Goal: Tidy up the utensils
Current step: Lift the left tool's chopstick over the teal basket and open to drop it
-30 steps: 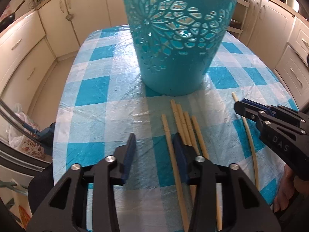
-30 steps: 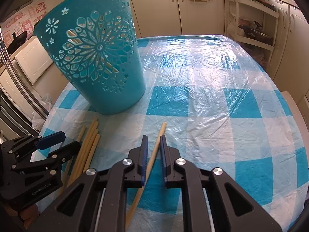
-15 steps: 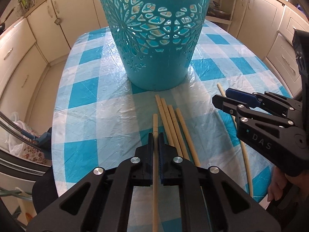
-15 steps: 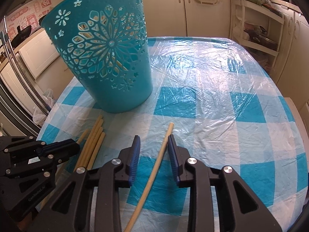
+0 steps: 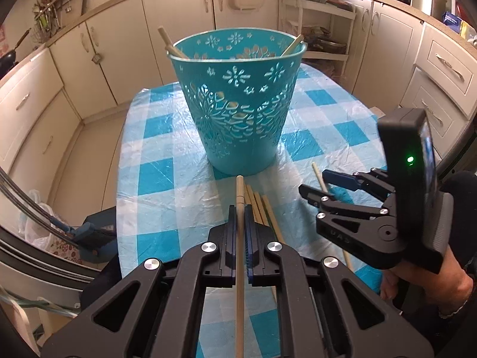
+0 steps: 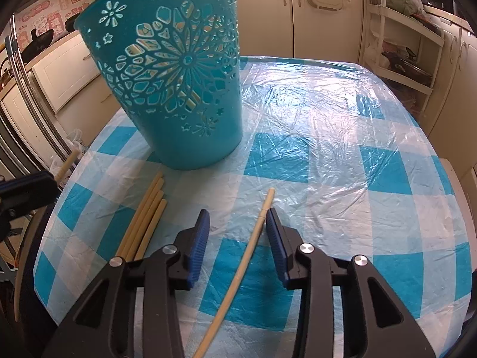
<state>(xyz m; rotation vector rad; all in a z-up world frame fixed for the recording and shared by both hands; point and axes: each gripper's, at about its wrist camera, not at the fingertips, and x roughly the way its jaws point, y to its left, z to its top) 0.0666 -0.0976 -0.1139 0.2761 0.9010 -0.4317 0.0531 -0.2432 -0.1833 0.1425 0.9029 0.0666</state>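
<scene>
The desk point(image 5: 155, 161) carries a blue and white checked cloth under a clear, wrinkled plastic sheet that shines in the light. Around it runs a kitchen of cream cabinets point(image 5: 98, 59), with an open white shelf rack point(image 5: 322, 29) at the far side and some red and pink stickers point(image 6: 50, 21) on the wall at the left of the right wrist view. A turquoise basket point(image 5: 238, 113) with cut-out flower patterns stands upright near the middle of the desk, and 2 wooden sticks point(image 5: 167, 40) lean inside it, their tips above the rim. The left claw point(image 5: 239, 232) is pressed together on 1 held chopstick point(image 5: 239, 197), which points toward the basket and is lifted off the cloth. Just beside it, 4 loose chopsticks point(image 6: 146, 217) lie close together on the desk in front of the basket. The right claw point(image 6: 237, 229) has just been opening; its blue pads are now spread, and a single chopstick point(image 6: 253, 238) lies on the cloth between them, close to the right pad, though I cannot tell if it touches. A hand point(image 5: 426, 286) holds the right claw at the right edge of the left wrist view.
</scene>
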